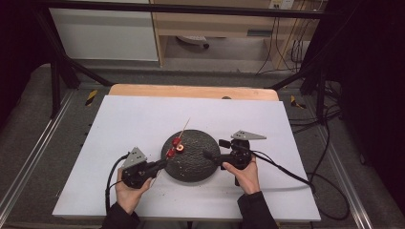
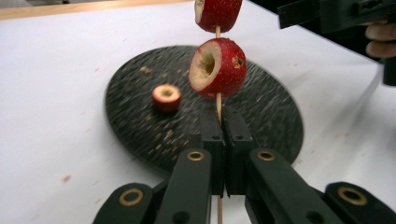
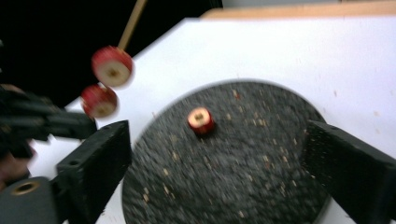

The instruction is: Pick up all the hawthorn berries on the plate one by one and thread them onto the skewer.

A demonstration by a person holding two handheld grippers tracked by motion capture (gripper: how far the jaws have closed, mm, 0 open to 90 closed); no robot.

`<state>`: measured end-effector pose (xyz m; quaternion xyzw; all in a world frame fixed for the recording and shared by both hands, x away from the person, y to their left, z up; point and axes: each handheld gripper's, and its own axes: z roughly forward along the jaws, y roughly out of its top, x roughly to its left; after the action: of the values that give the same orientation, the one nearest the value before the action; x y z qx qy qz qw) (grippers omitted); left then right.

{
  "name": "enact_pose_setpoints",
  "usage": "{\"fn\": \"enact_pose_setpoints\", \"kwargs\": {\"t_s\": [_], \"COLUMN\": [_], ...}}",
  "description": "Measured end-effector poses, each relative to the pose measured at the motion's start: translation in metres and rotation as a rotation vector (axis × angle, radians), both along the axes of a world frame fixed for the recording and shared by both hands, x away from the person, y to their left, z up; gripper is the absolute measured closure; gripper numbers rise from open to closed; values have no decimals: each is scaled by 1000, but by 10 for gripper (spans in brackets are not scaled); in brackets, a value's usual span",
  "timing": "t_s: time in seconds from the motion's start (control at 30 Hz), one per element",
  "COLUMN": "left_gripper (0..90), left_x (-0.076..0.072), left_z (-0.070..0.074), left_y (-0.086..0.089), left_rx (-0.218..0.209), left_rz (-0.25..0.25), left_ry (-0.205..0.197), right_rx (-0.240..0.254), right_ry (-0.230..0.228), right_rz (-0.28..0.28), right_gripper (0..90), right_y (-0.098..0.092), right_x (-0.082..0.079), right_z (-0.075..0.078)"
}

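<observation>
A thin wooden skewer (image 1: 184, 126) (image 2: 218, 100) carries two cored red fruits (image 2: 218, 67) (image 2: 218, 14), and my left gripper (image 1: 162, 163) (image 2: 223, 116) is shut on its lower end, holding it over the left edge of a dark round plate (image 1: 191, 167) (image 2: 261, 107). A third cored red fruit piece (image 1: 180, 148) (image 2: 166, 97) (image 3: 201, 120) lies loose on the plate. My right gripper (image 1: 206, 155) (image 3: 217, 133) hovers over the plate's right side, open, with nothing between its fingers. In the right gripper view the skewered fruits (image 3: 112, 65) (image 3: 99, 100) hang at the upper left.
A white board (image 1: 143, 119) covers the wooden table (image 1: 191, 90) and bears the plate. Small crumbs dot the plate. Cables trail from both grippers, the right one (image 1: 286, 171) running off the board's right edge. A dark frame bar (image 1: 191, 8) crosses beyond the table.
</observation>
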<state>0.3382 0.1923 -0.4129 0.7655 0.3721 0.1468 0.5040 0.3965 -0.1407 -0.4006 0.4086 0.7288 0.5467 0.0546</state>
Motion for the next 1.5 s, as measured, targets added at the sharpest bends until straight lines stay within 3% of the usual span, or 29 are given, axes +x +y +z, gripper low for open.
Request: {"fn": "enact_pose_setpoints", "kwargs": {"t_s": [0.33, 0.6, 1.13, 1.5], "left_gripper": [883, 883, 883, 883], "left_x": [-10, -14, -14, -12], "left_z": [-9, -15, -15, -16], "left_y": [36, 51, 67, 69], "left_rx": [71, 105, 106, 112], "left_rz": [30, 36, 45, 53], "left_ry": [19, 25, 43, 56], "right_rx": [-213, -339, -506, -563], "right_ry": [63, 65, 82, 113], "right_rz": [72, 120, 195, 229], "right_gripper": [37, 44, 57, 105], "right_y": [14, 36, 93, 123], "right_x": [6, 15, 42, 61], "right_z": [-3, 5, 18, 16]}}
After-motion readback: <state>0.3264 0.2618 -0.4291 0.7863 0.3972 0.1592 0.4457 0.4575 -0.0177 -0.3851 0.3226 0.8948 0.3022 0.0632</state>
